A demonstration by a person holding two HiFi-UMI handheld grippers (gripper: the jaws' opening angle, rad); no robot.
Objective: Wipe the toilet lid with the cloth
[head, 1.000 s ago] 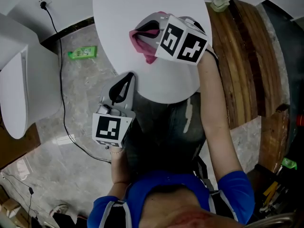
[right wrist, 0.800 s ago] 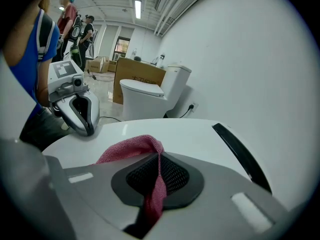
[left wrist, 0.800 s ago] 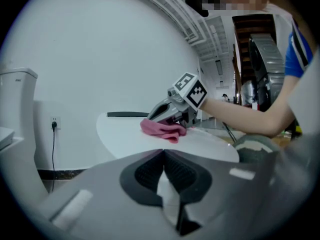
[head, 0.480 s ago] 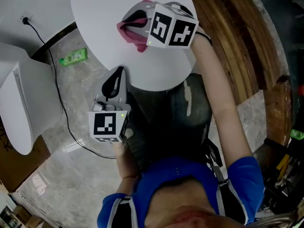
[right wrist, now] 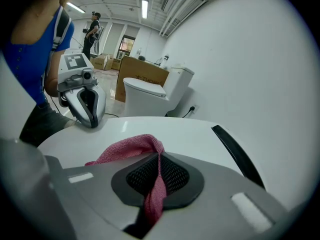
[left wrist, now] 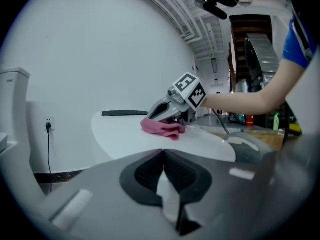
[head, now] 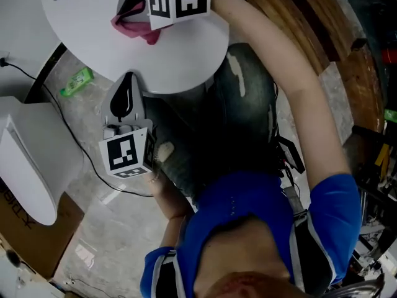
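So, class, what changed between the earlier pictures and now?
Mostly the head view shifted: toilet lid and pink cloth slid up-left in frame together; any wipe stroke is slight. Unchanged: right gripper shut on the cloth, left gripper shut and empty by the lid's front edge.

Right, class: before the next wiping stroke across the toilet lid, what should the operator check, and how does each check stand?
1. Pink cloth clamped in right gripper: ok.
2. Cloth lying on the toilet lid: ok.
3. Left gripper shut, holding nothing: ok.
4. Left gripper apart from the cloth, by the lid's near edge: ok.
5. Lid clean where already wiped: cannot tell.
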